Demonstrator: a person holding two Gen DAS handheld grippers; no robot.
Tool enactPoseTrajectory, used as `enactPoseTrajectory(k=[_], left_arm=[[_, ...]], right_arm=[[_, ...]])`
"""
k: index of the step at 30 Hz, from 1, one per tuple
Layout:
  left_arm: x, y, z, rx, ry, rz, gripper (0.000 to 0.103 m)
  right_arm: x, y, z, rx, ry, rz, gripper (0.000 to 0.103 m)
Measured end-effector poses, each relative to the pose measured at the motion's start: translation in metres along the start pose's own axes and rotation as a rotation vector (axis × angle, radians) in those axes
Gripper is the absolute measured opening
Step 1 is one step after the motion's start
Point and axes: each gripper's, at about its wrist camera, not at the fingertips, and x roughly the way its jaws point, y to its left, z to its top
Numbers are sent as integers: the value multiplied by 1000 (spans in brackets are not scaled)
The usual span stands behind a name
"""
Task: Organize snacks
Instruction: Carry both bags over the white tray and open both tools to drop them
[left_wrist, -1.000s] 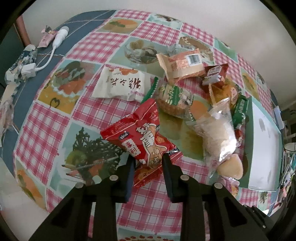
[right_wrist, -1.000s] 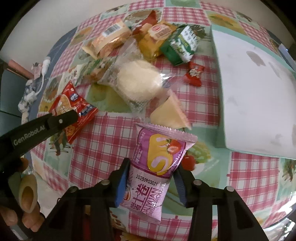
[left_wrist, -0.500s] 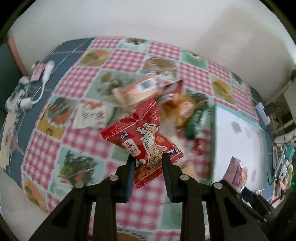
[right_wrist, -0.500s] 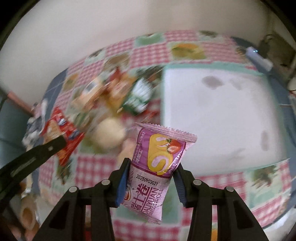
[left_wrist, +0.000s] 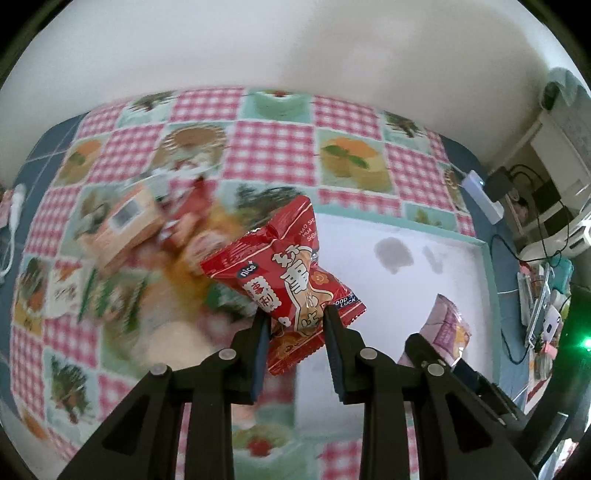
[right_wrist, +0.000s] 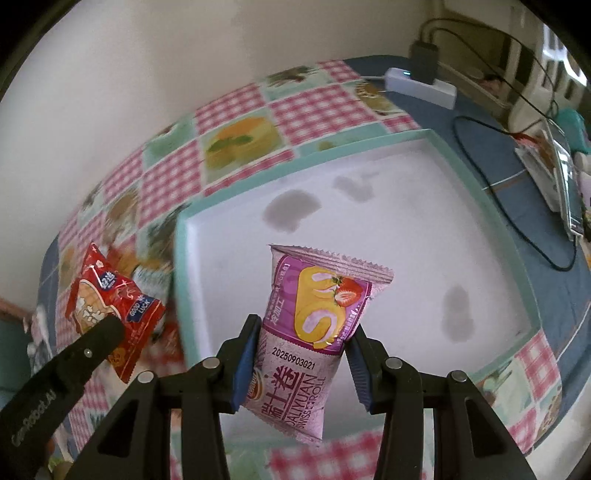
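My left gripper (left_wrist: 295, 325) is shut on a red snack packet (left_wrist: 284, 273), held in the air over the left edge of the white tray (left_wrist: 476, 251). In the right wrist view the same red packet (right_wrist: 110, 299) hangs at the left beside the tray's teal rim (right_wrist: 181, 266). My right gripper (right_wrist: 303, 343) is shut on a purple Swiss roll packet (right_wrist: 314, 317), above the tray's white floor. That purple packet (left_wrist: 448, 325) also shows at the right of the left wrist view. A blurred heap of other snacks (left_wrist: 155, 251) lies on the checked tablecloth to the tray's left.
A white power strip (right_wrist: 421, 86) with a black plug and cables lies beyond the tray's far corner. Cluttered items (left_wrist: 546, 302) sit past the tray's right side. A white cable (left_wrist: 13, 218) lies at the table's far left edge. The wall runs behind the table.
Both grippers have swung right from over the snack heap to the white tray, carrying the red and purple packets. Both grips look unchanged.
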Motion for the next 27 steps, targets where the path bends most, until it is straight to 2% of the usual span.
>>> enactPoseTrajectory(k=[10, 17, 18, 19, 20, 25, 26, 27], left_arm=[[41, -44, 27, 68, 12, -22, 30], [55, -55, 36, 84, 13, -36, 33], [55, -55, 36, 86, 13, -36, 42], [54, -55, 35, 86, 14, -36, 57], [54, -55, 35, 85, 15, -36, 62], [38, -47, 30, 67, 6, -14, 63], [34, -43, 27, 57, 6, -12, 64], [30, -38, 24, 40, 2, -10, 70]], right_arm=[[28, -25, 40, 70, -25, -64, 48], [45, -40, 54, 100, -13, -101, 48], [46, -40, 55, 99, -13, -102, 50], [45, -39, 55, 97, -15, -103, 50], [44, -38, 55, 93, -18, -108, 50], [36, -33, 53, 69, -24, -109, 51], [34, -32, 52, 64, -26, -105, 56], [31, -31, 51, 59, -30, -106, 65]])
